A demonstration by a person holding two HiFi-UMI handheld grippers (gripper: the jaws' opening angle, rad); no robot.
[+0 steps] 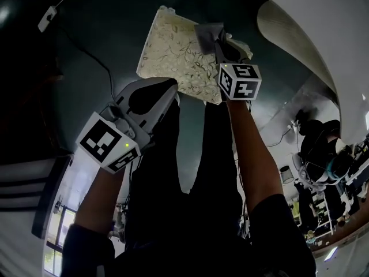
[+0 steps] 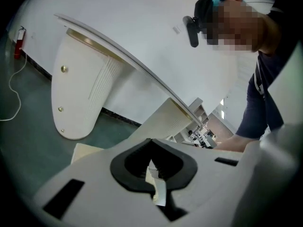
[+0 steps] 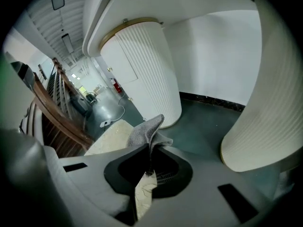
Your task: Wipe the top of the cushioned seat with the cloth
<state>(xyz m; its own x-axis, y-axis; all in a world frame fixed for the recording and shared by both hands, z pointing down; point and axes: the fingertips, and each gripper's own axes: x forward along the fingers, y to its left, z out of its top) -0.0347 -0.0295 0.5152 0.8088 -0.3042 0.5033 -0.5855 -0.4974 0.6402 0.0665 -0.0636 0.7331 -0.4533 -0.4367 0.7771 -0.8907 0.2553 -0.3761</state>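
Cloth [image 1: 209,36] is sitting pinched in your right gripper [image 1: 222,49], in the upper centre of the head view. In the right gripper view, the jaws of the right gripper [image 3: 150,161] are gripping a bunched fold of the grey cloth [image 3: 146,130], which is sticking up above them. The cloth is lying against the upper right part of the cushioned seat [image 1: 172,51], whose pale patterned top is filling the upper middle of the frame; part of the seat [image 3: 112,135] is also showing left of the jaws in the right gripper view.

You are holding your left gripper [image 1: 168,92] at the lower left of the seat, just beside its near edge. In the left gripper view, the left gripper [image 2: 150,163] is showing its jaws together with nothing between them. A corner of the seat [image 2: 85,151] is appearing at the lower left of that frame, above the green floor [image 2: 28,141].
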